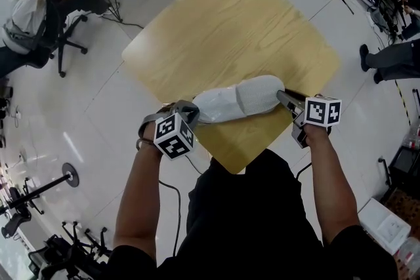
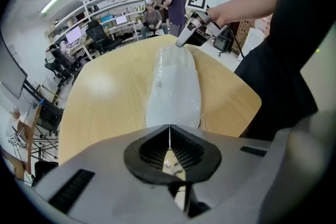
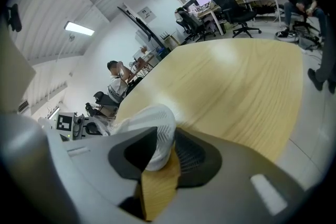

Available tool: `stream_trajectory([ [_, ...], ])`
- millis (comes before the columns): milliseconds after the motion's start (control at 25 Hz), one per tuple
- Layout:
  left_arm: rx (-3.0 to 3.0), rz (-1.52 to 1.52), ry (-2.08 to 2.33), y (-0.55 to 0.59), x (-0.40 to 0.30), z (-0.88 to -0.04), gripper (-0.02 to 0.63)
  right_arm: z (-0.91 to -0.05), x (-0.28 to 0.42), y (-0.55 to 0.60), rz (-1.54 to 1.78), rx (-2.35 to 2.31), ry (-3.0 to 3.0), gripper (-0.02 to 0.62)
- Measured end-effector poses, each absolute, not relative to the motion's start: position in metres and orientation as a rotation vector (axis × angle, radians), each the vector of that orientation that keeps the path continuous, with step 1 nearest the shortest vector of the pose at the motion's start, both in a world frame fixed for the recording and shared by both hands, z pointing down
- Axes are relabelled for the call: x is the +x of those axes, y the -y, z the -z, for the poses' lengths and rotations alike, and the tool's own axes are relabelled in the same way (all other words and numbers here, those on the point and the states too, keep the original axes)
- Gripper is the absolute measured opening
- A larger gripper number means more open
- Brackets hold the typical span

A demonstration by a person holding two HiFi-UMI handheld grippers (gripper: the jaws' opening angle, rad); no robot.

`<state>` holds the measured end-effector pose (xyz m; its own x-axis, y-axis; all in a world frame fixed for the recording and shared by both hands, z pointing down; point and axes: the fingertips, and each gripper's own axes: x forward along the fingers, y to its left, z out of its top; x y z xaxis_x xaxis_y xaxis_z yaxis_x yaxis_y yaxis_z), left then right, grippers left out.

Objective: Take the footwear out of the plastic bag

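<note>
A white shoe [image 1: 252, 94] in its plastic bag [image 1: 211, 105] lies across the table's [image 1: 230, 23] near corner. The left gripper [image 1: 192, 113] pinches the bag's end; the right gripper [image 1: 283, 96] clamps the shoe's opposite end.

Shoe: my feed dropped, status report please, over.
Left hand-held gripper shut on plastic bag end; right hand-held gripper clamped on shoe. Shoe partly bagged, lying on table. Nothing in the way.

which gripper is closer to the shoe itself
Right. The right gripper grips one end of the shoe; the left gripper is shut on the plastic bag just past the other end.
</note>
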<state>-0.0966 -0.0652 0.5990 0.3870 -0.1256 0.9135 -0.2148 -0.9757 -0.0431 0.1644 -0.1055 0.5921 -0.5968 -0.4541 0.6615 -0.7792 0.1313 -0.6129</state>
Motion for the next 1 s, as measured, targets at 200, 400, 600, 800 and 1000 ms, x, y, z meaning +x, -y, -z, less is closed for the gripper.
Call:
stream_trajectory([
  [200,2.523,-1.688,0.331,0.062,-0.113,-0.600,0.014,-0.592,0.160,0.104,-1.445,1.164,2.102,0.109],
  [400,2.503,-1.702,0.355,0.058,-0.123,-0.603,0.012,-0.592,0.160,0.103,-1.431,1.157,2.103,0.109],
  [600,2.490,-1.721,0.387,0.057,-0.133,-0.603,0.012,-0.587,0.165,0.101,-1.415,1.160,2.103,0.107],
  [800,2.477,-1.744,0.435,0.061,-0.142,-0.602,0.012,-0.586,0.181,0.098,-1.396,1.177,2.082,0.106],
  [1000,2.446,-1.776,0.495,0.068,-0.158,-0.600,0.011,-0.581,0.182,0.096,-1.394,1.155,2.094,0.103],
])
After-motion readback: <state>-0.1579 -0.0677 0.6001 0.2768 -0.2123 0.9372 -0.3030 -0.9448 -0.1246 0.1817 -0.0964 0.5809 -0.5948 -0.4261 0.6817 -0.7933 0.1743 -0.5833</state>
